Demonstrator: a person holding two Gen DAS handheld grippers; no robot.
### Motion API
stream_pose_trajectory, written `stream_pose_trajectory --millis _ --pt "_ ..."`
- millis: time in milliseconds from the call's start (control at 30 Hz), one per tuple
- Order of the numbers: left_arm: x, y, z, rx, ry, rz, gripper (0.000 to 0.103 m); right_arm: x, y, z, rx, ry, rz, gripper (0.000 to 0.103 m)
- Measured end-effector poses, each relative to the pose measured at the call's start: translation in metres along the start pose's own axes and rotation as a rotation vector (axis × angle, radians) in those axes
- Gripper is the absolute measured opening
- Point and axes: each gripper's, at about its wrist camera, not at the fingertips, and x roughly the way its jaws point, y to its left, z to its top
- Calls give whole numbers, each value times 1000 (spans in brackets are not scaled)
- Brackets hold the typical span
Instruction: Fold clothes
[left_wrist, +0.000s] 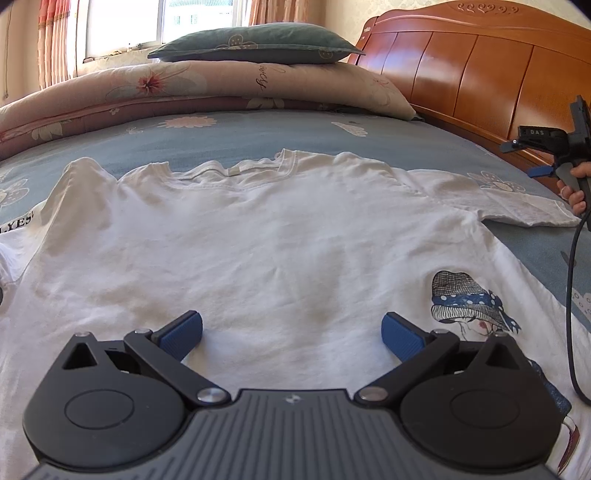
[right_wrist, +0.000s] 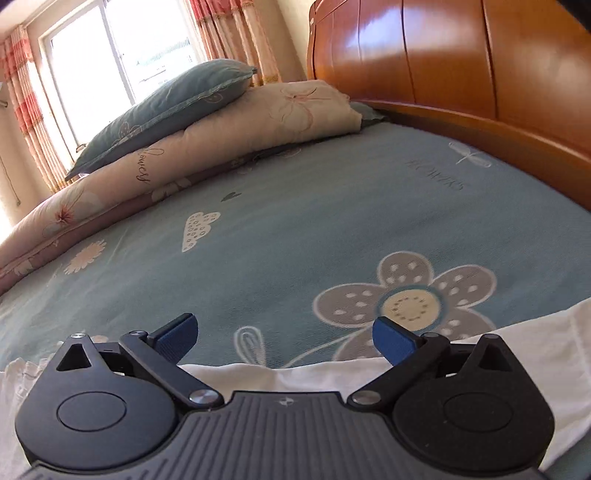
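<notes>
One white shirt (left_wrist: 258, 236) lies spread flat on the blue bed sheet (right_wrist: 295, 221), filling the middle of the frame, both sleeves out and no fold showing. Left tongs (left_wrist: 291, 334) and right tongs (right_wrist: 284, 334) gape wide, holding nothing. All the folding is left.

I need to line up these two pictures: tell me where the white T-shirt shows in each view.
Left wrist view: white T-shirt spread flat across the middle, under the open left gripper.
Right wrist view: only its edge along the bottom, behind the open right gripper.
Shared landmark: the teal pillow.
</notes>
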Motion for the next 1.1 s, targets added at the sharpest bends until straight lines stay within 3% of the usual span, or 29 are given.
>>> stream_pose_trajectory --millis 67,167,200,400,500,700,733,800,833,867,900,1033,1100 --pt "0 0 0 1 0 2 102 -17 -33 4 -50 -13 -131 81" --pt "0 0 0 0 1 1 102 -25 -85 4 -83 8 -311 71" --pt "1 1 0 -1 2 0 102 -24 -98 2 -82 12 -323 71" --pt "2 0 1 2 8 2 102 -11 -160 -15 -63 34 -325 70" --pt "2 -1 0 9 11 8 102 -8 -171 -23 -73 2 -267 70" --pt "6 -4 2 24 19 24 102 -5 -160 -22 -161 37 -161 70" --pt "6 -5 2 24 18 24 102 -5 -159 -22 -175 43 -143 68" --pt "6 -5 2 24 17 26 102 -6 -156 -20 -183 55 -121 53" --pt "6 -5 1 24 17 26 102 -8 -155 -17 -170 60 -119 43" --pt "6 -4 1 22 16 25 102 -10 -154 -16 -155 60 -104 25" --pt "6 -4 1 20 15 23 102 -13 -153 -15 -138 59 -86 17" --pt "6 -2 1 13 13 16 102 -17 -150 -13 -114 38 -134 15" --pt "6 -1 1 9 11 13 102 -12 -160 -10 -31 52 -164 30"
